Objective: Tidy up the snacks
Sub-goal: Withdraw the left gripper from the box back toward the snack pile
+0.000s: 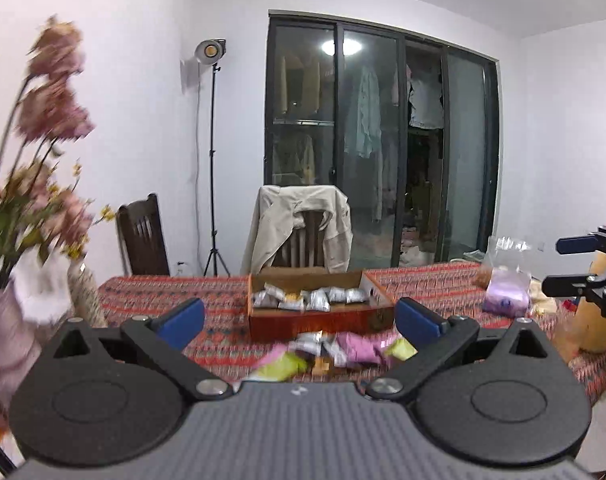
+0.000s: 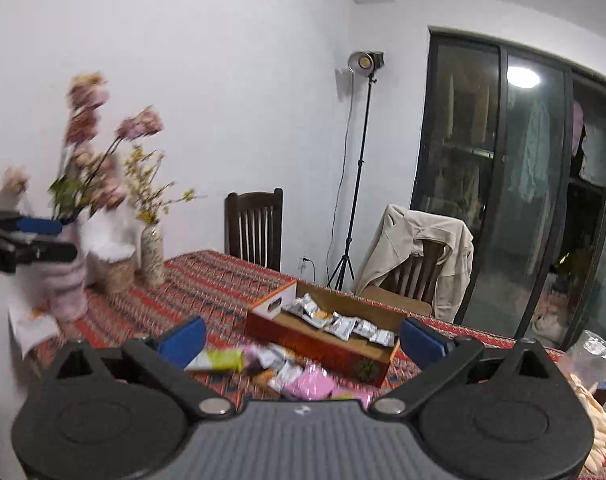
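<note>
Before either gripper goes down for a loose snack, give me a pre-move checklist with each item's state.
1. Left gripper open and empty: ok.
2. Right gripper open and empty: ok.
3. Cardboard box open, silver packets already inside, room left: ok.
4. Loose snack pile on the tablecloth in front of the box, within view: ok.
5. Single packet separable from the pile: cannot tell, blurred.
6. Flower vases clear of the path, off to the left: ok.

bare cloth (image 2: 207, 292) at 10 o'clock of the box (image 2: 323, 344) gives room. loose packets (image 2: 299, 376) crowd its 6 o'clock; vases (image 2: 151, 256) block far 9; a bag (image 1: 507, 292) sits at 3.
</note>
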### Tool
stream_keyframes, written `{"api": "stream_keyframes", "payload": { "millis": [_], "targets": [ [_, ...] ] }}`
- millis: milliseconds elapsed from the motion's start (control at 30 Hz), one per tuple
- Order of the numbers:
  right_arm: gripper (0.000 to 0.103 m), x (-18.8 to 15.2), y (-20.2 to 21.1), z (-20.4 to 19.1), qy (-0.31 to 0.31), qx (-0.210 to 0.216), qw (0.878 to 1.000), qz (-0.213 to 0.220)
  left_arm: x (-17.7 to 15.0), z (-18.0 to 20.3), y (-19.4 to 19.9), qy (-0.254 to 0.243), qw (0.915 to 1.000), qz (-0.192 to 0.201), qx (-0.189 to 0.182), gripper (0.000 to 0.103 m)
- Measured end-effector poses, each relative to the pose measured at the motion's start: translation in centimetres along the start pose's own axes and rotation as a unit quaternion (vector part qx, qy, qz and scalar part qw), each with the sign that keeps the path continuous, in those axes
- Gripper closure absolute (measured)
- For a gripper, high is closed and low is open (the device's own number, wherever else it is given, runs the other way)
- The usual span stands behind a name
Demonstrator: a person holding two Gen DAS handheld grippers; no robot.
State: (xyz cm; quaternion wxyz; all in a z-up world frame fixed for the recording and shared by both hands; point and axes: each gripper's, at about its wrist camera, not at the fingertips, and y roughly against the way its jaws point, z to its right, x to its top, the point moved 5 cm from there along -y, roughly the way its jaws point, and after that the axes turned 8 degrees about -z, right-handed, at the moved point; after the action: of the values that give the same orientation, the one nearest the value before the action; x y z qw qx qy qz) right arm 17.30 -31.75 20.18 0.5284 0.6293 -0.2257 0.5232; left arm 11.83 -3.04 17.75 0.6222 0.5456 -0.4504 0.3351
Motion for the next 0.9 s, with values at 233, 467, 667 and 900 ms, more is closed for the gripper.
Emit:
{"api": "stream_keyframes", "payload": {
  "millis": [233,467,667,900],
  "targets": [
    [0.0,-10.1,2.1,-3.6,-0.01,-0.013,1.0,0.008,-9.6,0.9,1.6,0.02,0.9997,-0.013,-0.001,0.0],
    [0.0,-19.1,-0.4,-6.0,-0.076,-0.008,0.997,-0.02,-17.2,1.2,0.2,0.037,0.9976,-0.042,0.04,0.0],
    [0.0,-23.6,-1.8,-7.5,-0.114,-0.002,0.993,-0.04,-19.7,0.0,-0.6,0.054,0.9955,-0.066,0.04,0.0],
    [0.0,-25.1,-2.5,-8.5,-0.121,-0.012,0.992,-0.036,-20.9,0.1,-1.7,0.044,0.9947,-0.08,0.047,0.0]
  ]
}}
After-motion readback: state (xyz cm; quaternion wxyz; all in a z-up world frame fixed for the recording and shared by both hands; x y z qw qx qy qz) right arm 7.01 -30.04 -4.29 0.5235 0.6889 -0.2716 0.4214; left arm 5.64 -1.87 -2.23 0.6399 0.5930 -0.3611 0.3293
